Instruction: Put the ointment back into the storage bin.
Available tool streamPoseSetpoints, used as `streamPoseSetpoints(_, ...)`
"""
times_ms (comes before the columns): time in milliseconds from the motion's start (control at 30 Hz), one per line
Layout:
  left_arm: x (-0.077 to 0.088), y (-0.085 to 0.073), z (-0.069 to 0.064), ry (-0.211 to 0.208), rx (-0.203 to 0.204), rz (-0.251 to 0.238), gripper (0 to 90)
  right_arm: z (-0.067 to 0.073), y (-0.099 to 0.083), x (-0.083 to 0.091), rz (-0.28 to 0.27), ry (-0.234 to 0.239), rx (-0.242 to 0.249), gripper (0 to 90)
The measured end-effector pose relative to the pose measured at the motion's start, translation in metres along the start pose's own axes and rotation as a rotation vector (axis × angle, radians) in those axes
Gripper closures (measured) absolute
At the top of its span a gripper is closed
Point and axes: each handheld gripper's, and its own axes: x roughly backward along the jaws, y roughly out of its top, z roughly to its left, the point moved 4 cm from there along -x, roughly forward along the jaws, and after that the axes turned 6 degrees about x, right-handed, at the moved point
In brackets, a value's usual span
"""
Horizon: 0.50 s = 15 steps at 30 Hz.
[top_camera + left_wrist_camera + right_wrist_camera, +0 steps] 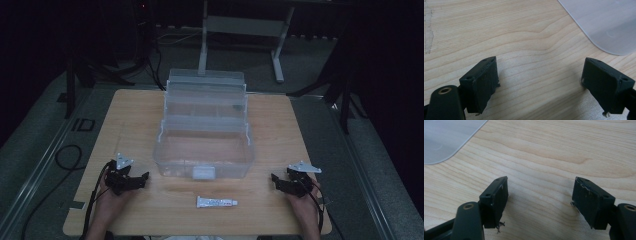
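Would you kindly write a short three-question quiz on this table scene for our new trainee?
1. True or false: the left claw holds the small tube.
2. Where does the tube lie relative to the clear plastic box? A) inside it B) on the table in front of it, nearer the person C) behind it
3. How do the jaws of the right claw stand, and is anything between them?

Key: 1. False; it lies untouched on the wooden table. 2. B. 3. Wide apart, with bare wood between them.
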Motion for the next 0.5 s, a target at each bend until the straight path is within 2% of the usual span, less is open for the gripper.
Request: streamPoseSetpoints(500,0.0,0.0,0.0,0.0,0.0,0.0,14.3,0.0012,-0.0003,0.0002,0.003,0.013,0.012,26.1)
